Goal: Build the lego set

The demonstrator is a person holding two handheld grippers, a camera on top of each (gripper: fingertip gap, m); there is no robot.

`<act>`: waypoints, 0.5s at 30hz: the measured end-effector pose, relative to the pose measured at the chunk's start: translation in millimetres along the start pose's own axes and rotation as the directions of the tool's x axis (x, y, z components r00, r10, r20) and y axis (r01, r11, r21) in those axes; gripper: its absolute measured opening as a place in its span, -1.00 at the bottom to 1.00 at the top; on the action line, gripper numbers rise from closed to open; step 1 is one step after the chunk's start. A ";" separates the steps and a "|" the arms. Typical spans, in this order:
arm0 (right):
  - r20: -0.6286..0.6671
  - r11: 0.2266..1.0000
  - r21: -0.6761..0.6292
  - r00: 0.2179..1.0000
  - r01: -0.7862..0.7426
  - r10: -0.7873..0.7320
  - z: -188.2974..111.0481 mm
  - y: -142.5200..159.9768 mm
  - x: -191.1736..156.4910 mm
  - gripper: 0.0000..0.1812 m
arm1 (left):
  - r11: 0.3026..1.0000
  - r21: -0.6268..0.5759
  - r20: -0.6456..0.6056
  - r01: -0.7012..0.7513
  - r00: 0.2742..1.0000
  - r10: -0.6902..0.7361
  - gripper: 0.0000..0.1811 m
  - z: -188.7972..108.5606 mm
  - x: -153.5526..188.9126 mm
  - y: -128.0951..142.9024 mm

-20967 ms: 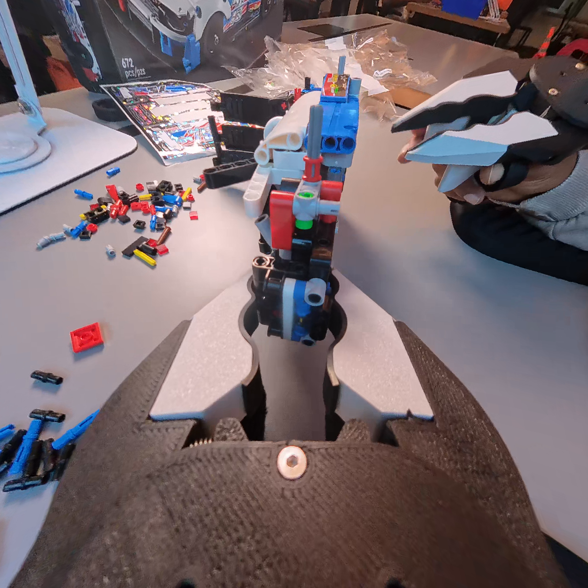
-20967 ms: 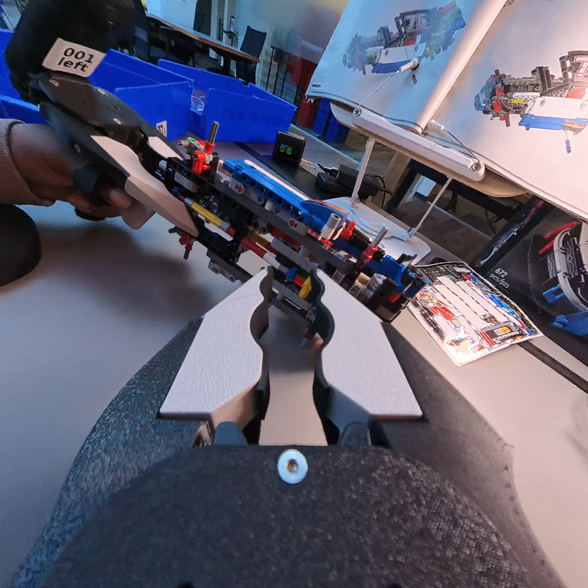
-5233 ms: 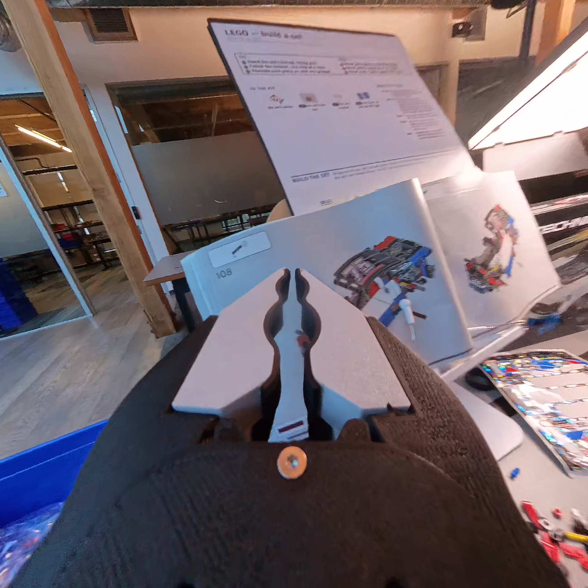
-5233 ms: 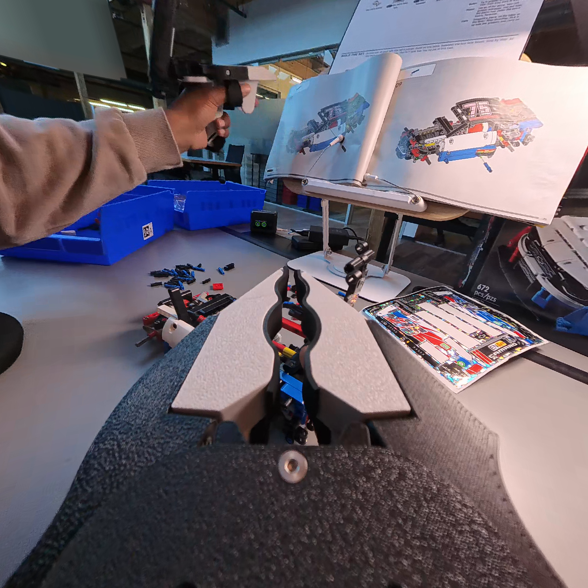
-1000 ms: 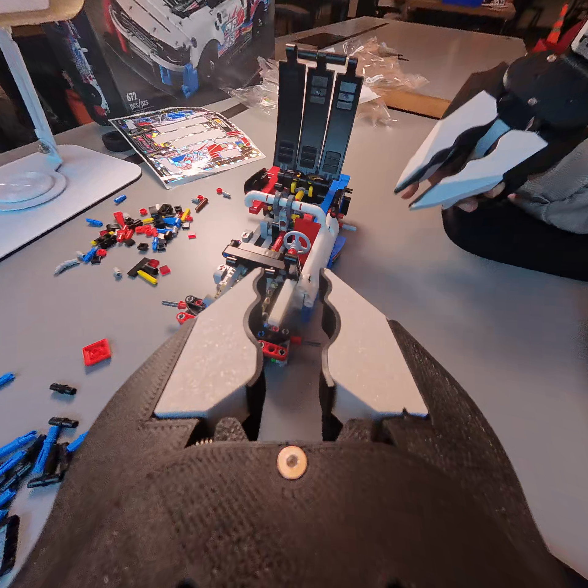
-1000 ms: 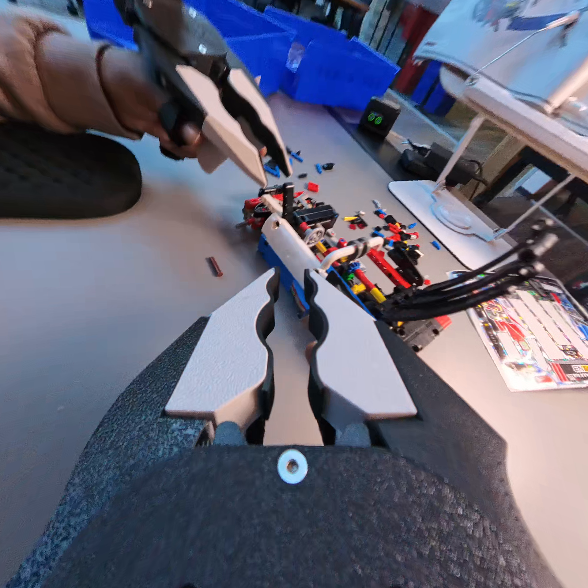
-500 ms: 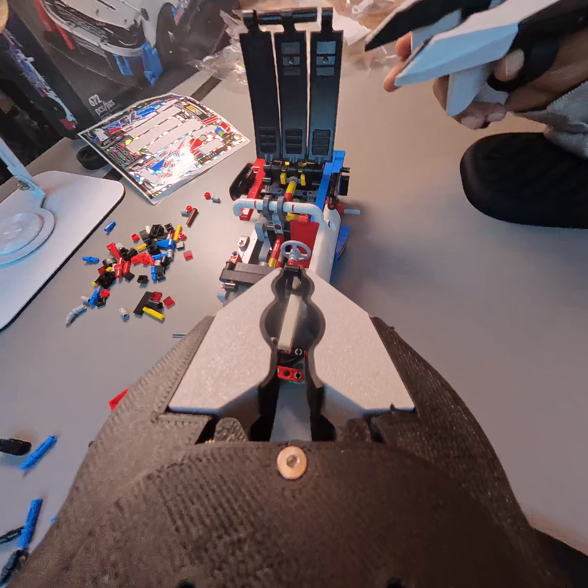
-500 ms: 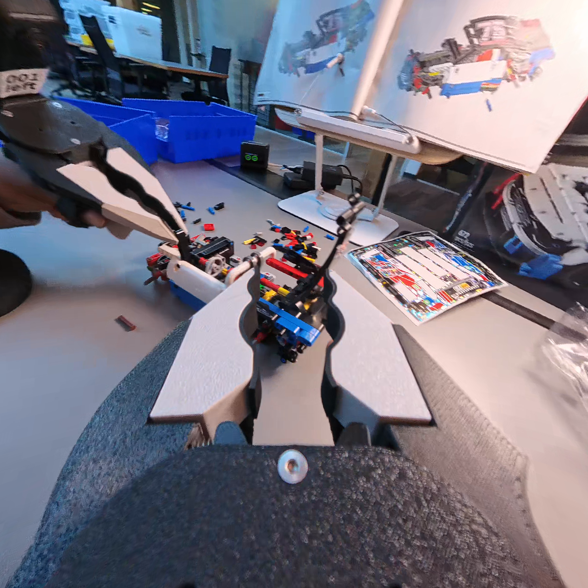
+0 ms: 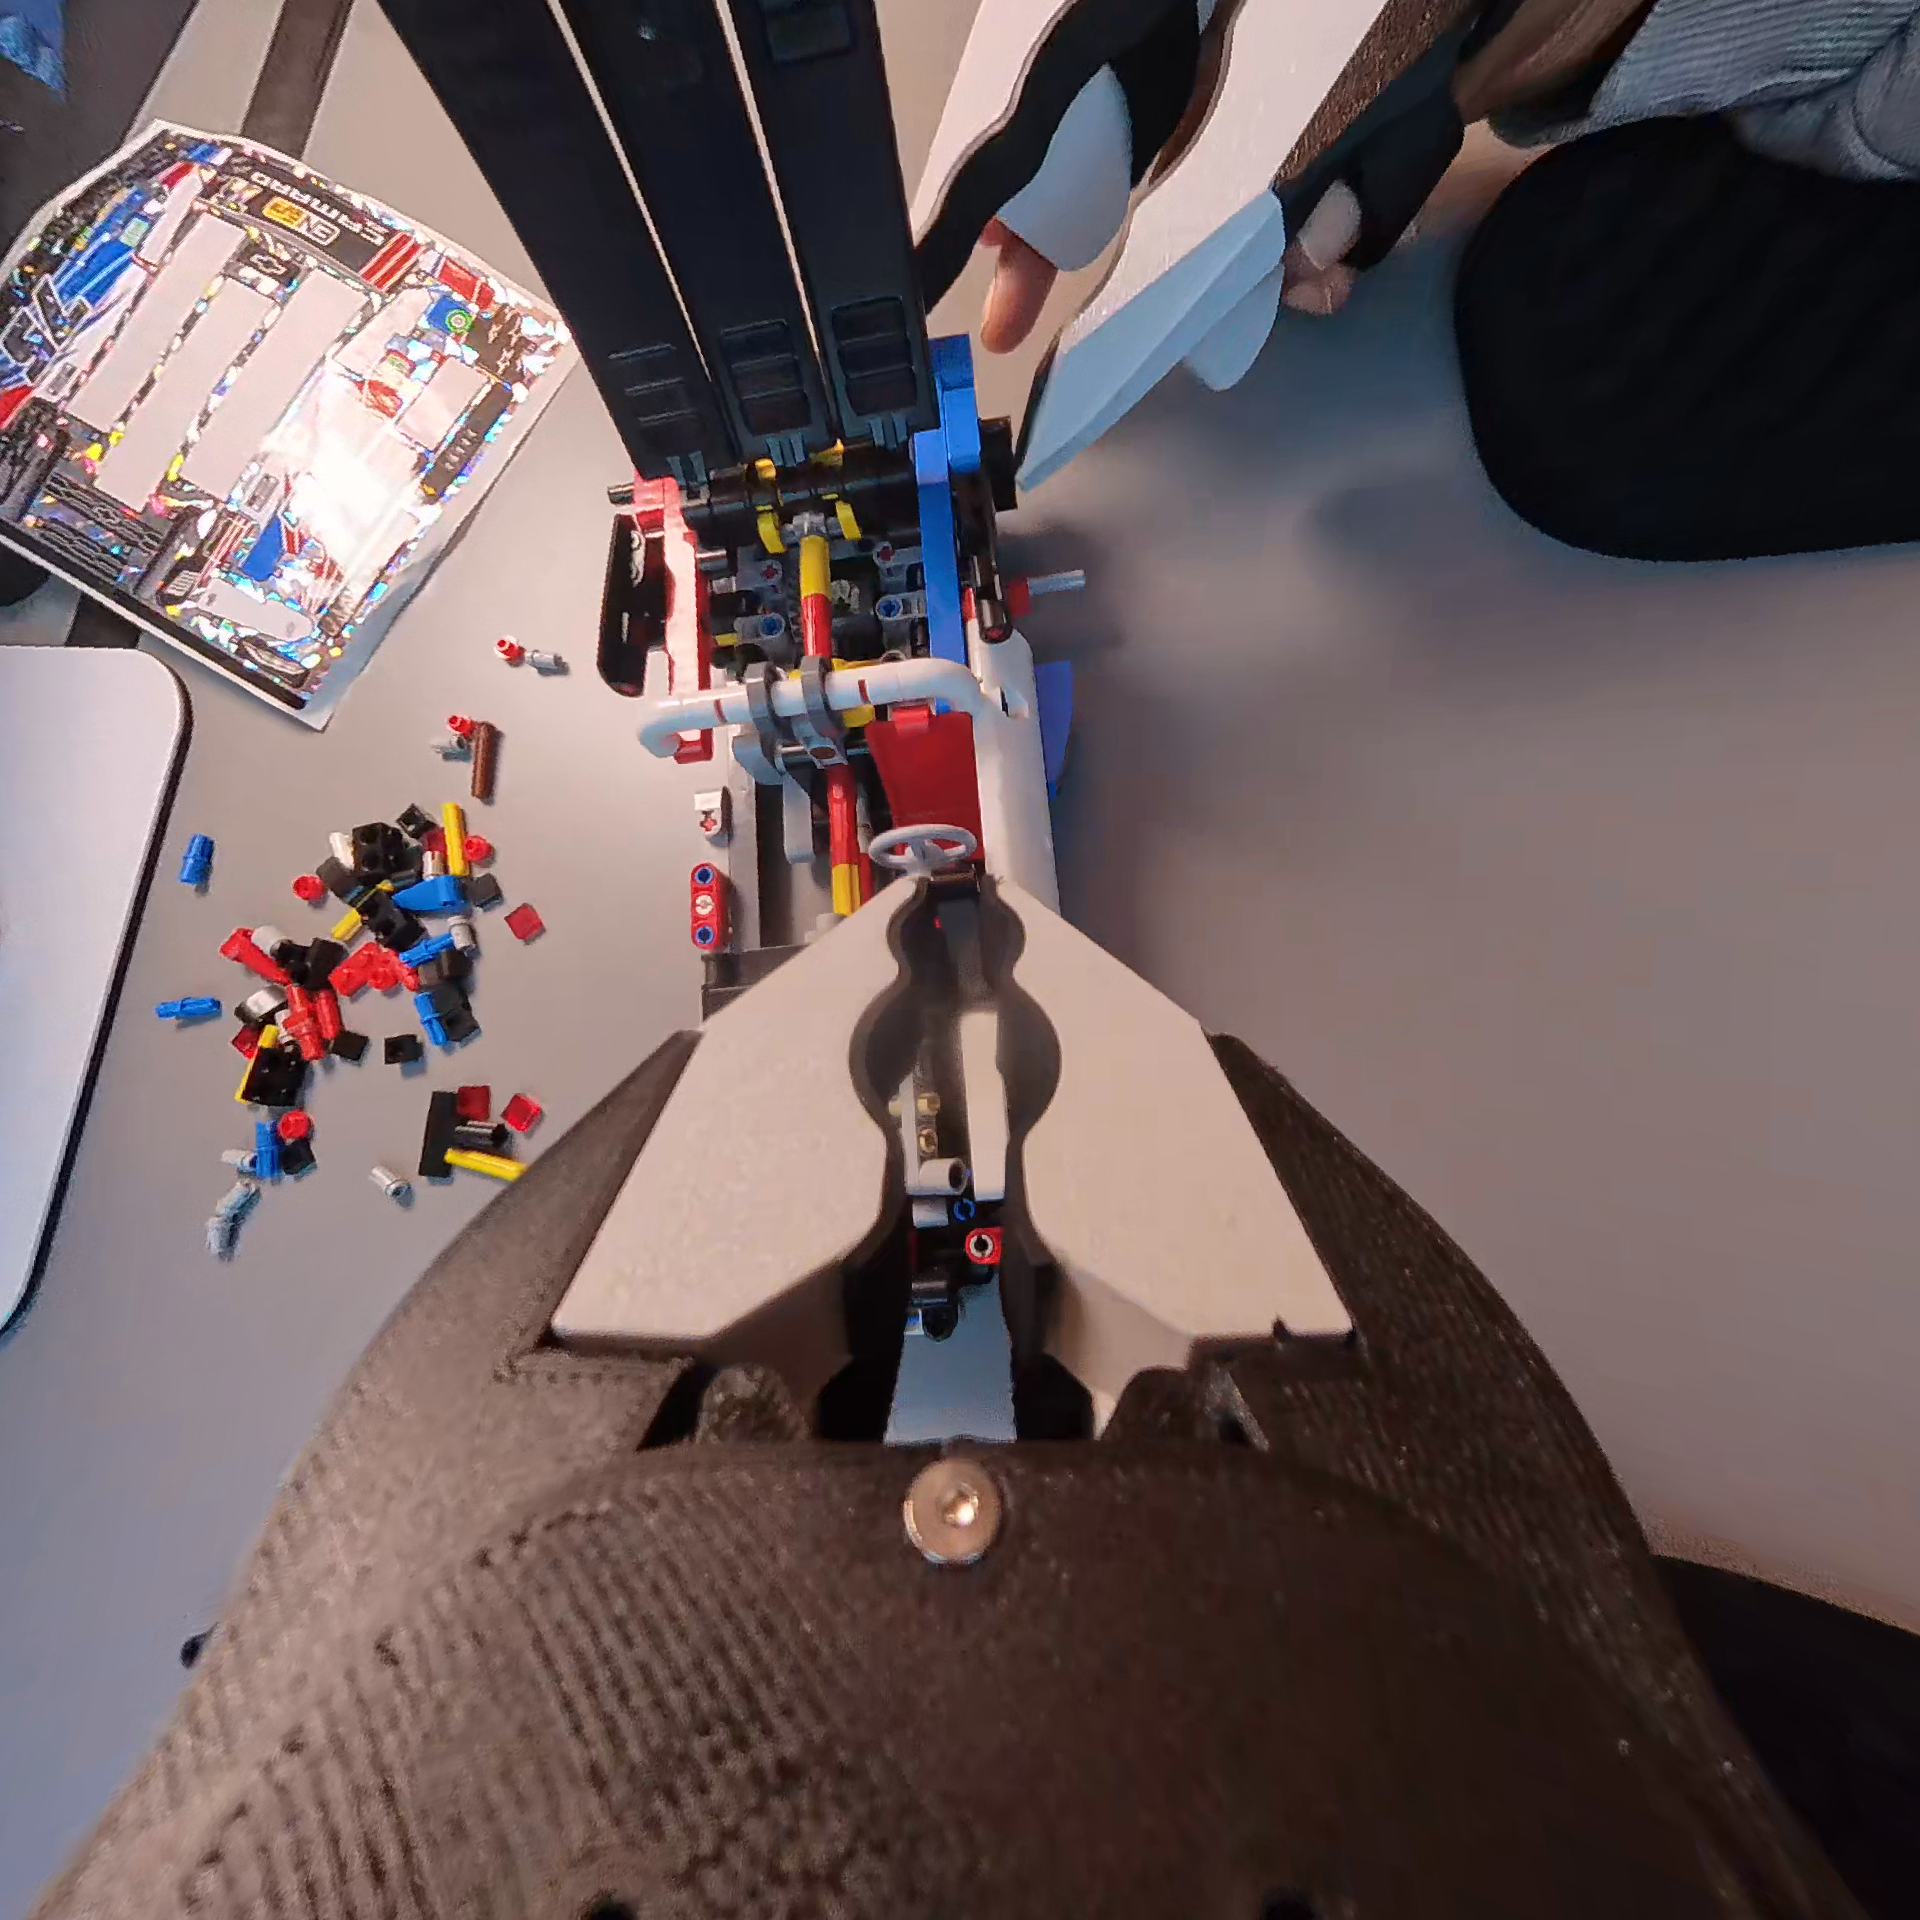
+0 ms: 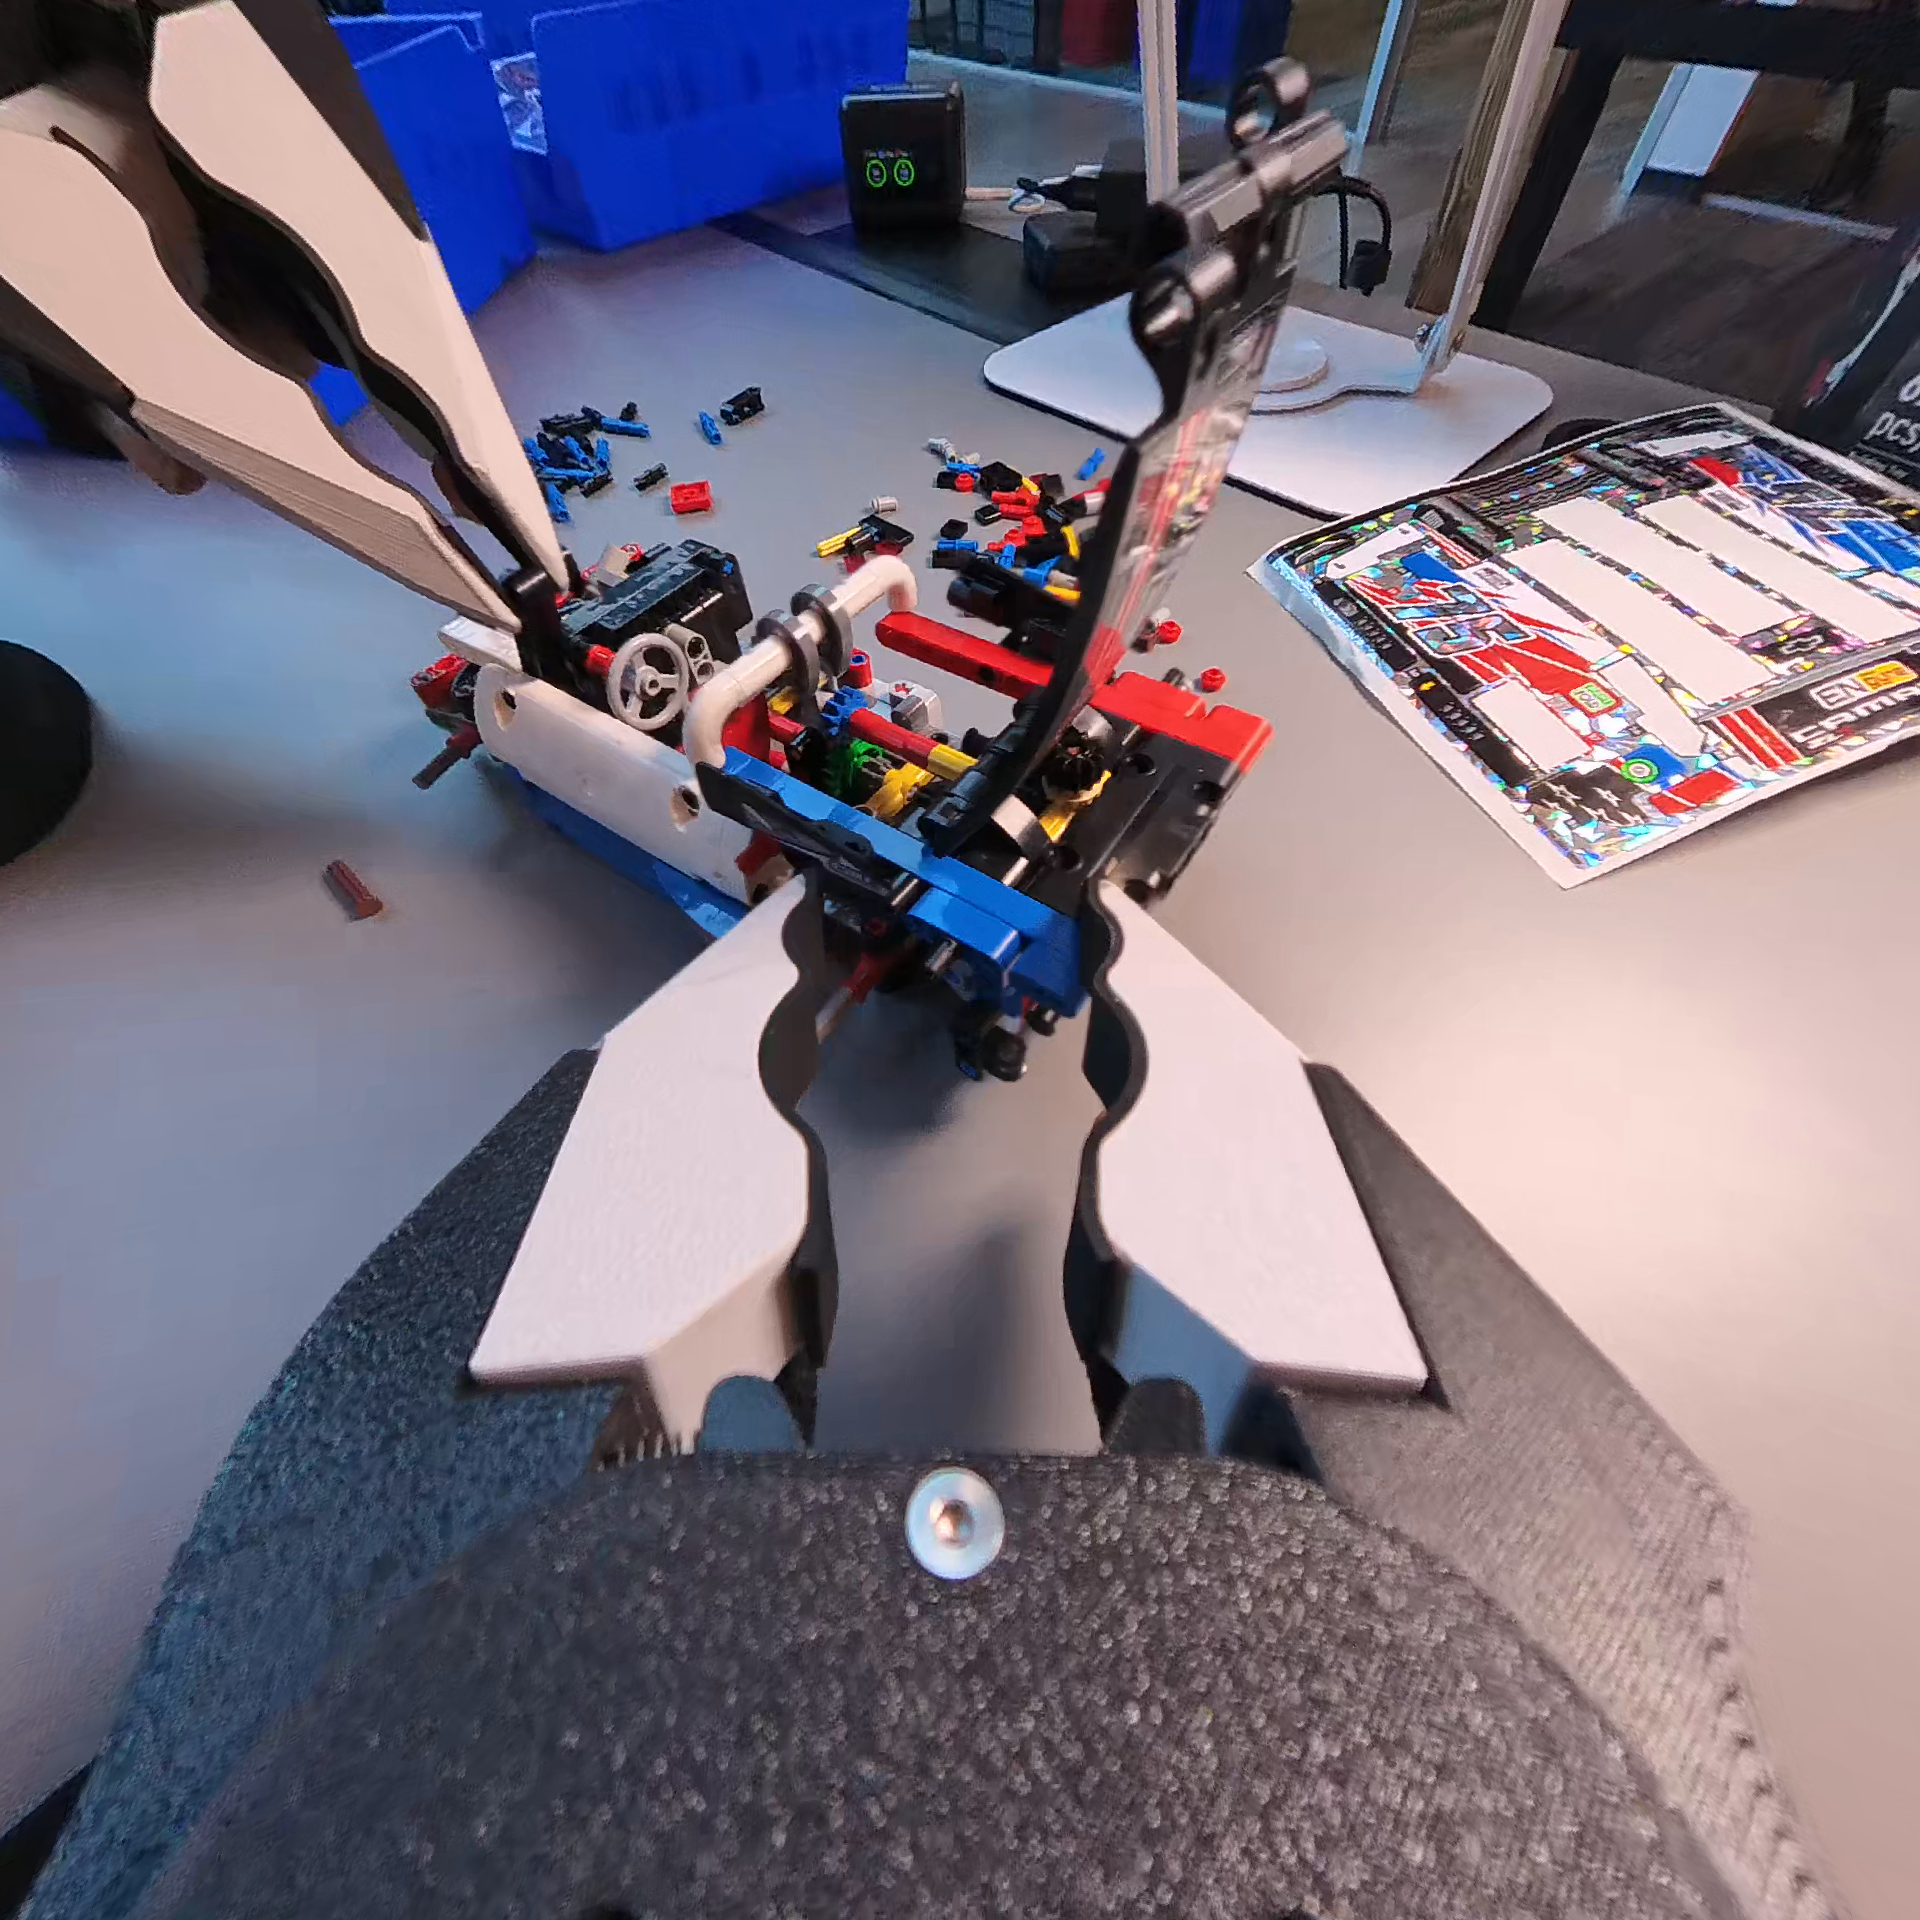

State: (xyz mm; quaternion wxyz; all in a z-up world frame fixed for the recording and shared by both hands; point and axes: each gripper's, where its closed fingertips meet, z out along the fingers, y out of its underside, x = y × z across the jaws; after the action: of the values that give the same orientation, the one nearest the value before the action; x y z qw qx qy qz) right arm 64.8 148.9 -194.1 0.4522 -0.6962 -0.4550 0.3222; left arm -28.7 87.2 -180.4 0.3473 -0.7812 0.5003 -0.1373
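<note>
Whereas a second ago the left tool (image 9: 948, 883) hung wide apart over the front of the car (image 10: 831, 748), it has now come down and pinched its tips on a thin black piece just behind the little grey steering wheel (image 9: 920, 847), as the right wrist view shows; the right tool (image 10: 945, 935), which was off to the side with its fingers nearly together, has spread and drawn in around the blue rear corner of the car, its fingers (image 10: 1195, 1049) on either side but, as far as I can see, not yet pressing; the car stands flat on the grey bench (image 9: 1455, 935) between the two, its black flap (image 9: 727, 208) tipped upright at the back; this looks like bracing for a push, one end steadied while the black piece is seated, so the build is well along but unfinished; a scatter of loose pieces (image 9: 364, 987) lies to one side near the sticker sheet (image 9: 239, 405) and the white stand base (image 10: 1351, 405), a brown piece (image 10: 351, 891) lies alone on the other; the raised flap stands close over the right tool and could be knocked.
</note>
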 end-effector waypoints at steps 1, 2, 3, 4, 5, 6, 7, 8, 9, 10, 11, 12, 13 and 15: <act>-0.004 1.000 0.005 1.000 0.000 0.000 -0.3 -0.2 -0.2 -0.48 | 1.000 0.007 -0.009 0.007 1.000 -0.007 -0.92 2.3 0.4 -2.2; -0.014 1.000 0.002 1.000 0.010 -0.010 -0.4 0.4 0.6 -0.47 | 1.000 0.013 -0.017 0.015 1.000 -0.014 -0.92 4.3 0.6 -4.3; -0.020 1.000 -0.002 1.000 0.024 -0.024 -0.5 0.9 0.9 -0.47 | 1.000 0.017 -0.022 0.018 1.000 -0.018 -0.92 5.9 0.9 -5.9; -0.020 1.000 -0.001 0.999 0.029 -0.029 -0.2 0.9 0.3 -0.48 | 1.000 0.020 -0.024 0.018 1.000 -0.017 -0.92 7.4 1.0 -7.4; -0.013 1.000 0.003 1.000 0.024 -0.024 0.4 0.4 -0.9 -0.49 | 1.000 0.023 -0.024 0.016 1.000 -0.016 -0.92 8.8 1.2 -8.5; -0.004 1.000 0.005 1.000 0.017 -0.017 1.1 0.0 -2.3 -0.50 | 1.000 0.024 -0.024 0.015 1.000 -0.015 -0.92 10.2 1.1 -9.2; 0.004 1.000 0.004 1.000 0.012 -0.012 1.8 0.3 -3.4 -0.50 | 1.000 0.023 -0.025 0.014 1.000 -0.014 -0.92 11.5 1.4 -9.7; 0.005 1.000 0.008 1.000 0.009 -0.009 2.5 0.1 -3.9 -0.50 | 1.000 0.020 -0.026 0.015 1.000 -0.014 -0.92 12.9 1.3 -10.1; 0.005 1.000 0.009 1.000 0.010 -0.010 2.9 0.2 -3.9 -0.50 | 1.000 0.012 -0.029 0.019 0.999 -0.019 -0.92 14.4 1.4 -10.3; 0.004 1.000 0.010 1.000 0.011 -0.011 2.9 0.1 -3.9 -0.50 | 1.000 0.000 -0.033 0.022 0.999 -0.022 -0.92 15.8 1.4 -10.3; 0.003 1.000 0.010 1.000 0.011 -0.012 2.9 0.1 -4.0 -0.50 | 1.000 -0.013 -0.037 0.018 0.999 -0.018 -0.92 17.1 1.5 -10.4; 0.002 1.000 0.011 1.000 0.011 -0.011 2.7 0.1 -4.1 -0.50 | 1.000 -0.027 -0.041 0.012 0.999 -0.013 -0.92 18.4 1.6 -10.3; 0.002 1.000 0.011 1.000 0.010 -0.010 2.4 0.2 -4.1 -0.50 | 0.999 -0.039 -0.043 0.006 0.999 -0.008 -0.92 19.7 1.6 -10.2; 0.000 1.000 0.013 1.000 0.009 -0.009 1.8 0.1 -4.1 -0.50 | 0.999 -0.053 -0.047 -0.003 0.999 0.001 -0.89 22.3 1.6 -10.1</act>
State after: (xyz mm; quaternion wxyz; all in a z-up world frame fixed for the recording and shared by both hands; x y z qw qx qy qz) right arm 61.7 145.7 -194.7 0.4581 -0.6911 -0.4561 0.3233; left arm -8.5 97.4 -189.8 0.3147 -0.7863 0.5124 -0.1416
